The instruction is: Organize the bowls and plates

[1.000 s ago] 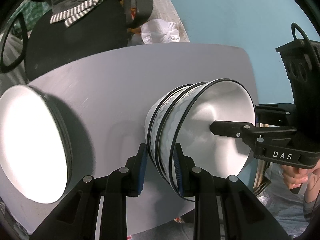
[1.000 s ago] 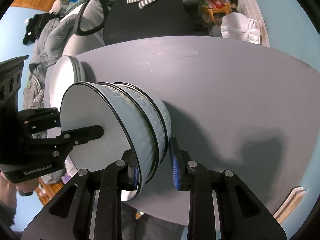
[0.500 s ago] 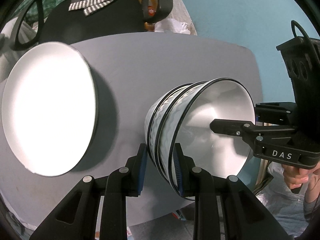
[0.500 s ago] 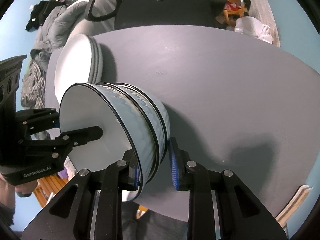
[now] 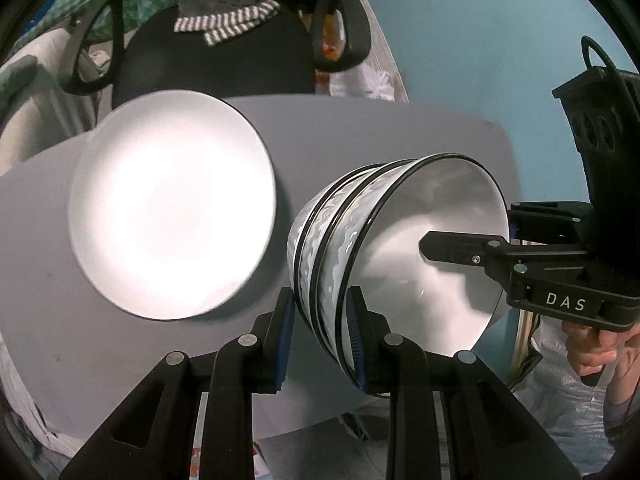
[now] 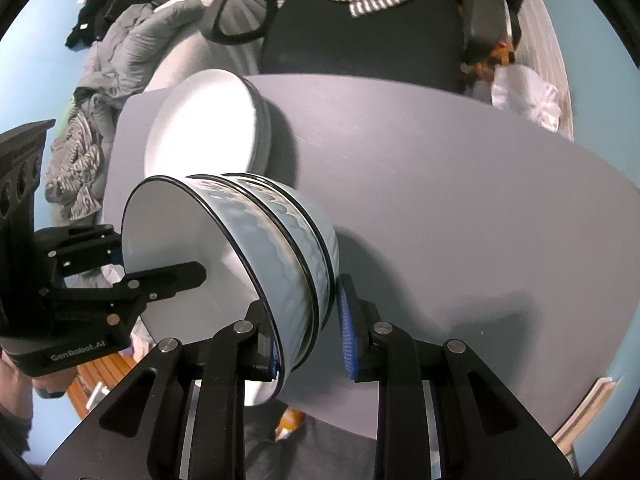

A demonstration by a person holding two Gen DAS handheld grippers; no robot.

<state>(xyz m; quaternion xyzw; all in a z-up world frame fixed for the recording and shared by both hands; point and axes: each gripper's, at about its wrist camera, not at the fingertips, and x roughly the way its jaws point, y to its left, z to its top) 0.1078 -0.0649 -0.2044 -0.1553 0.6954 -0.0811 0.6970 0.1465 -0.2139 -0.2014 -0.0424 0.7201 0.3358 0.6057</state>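
Note:
A nested stack of three pale blue bowls (image 5: 340, 248) with black rims is held above the grey table (image 5: 360, 136) between both grippers. My left gripper (image 5: 320, 332) is shut on the stack's rims at one side. My right gripper (image 6: 308, 332) is shut on the rims at the opposite side, and its finger shows inside the top bowl (image 5: 460, 248) in the left wrist view. The bowl stack also shows in the right wrist view (image 6: 280, 248). A stack of white plates (image 5: 168, 232) sits on the table to the left, also seen in the right wrist view (image 6: 204, 128).
A black office chair (image 6: 360, 32) with a striped cloth stands behind the table. A heap of grey clothes (image 6: 132, 44) lies at the far left. A white plastic bag (image 6: 528, 96) sits on the floor beyond the table's far right edge.
Both grippers have carried the bowl stack to the left, so the white plates have come closer and nearer the middle of both views. The grip on the bowls is unchanged.

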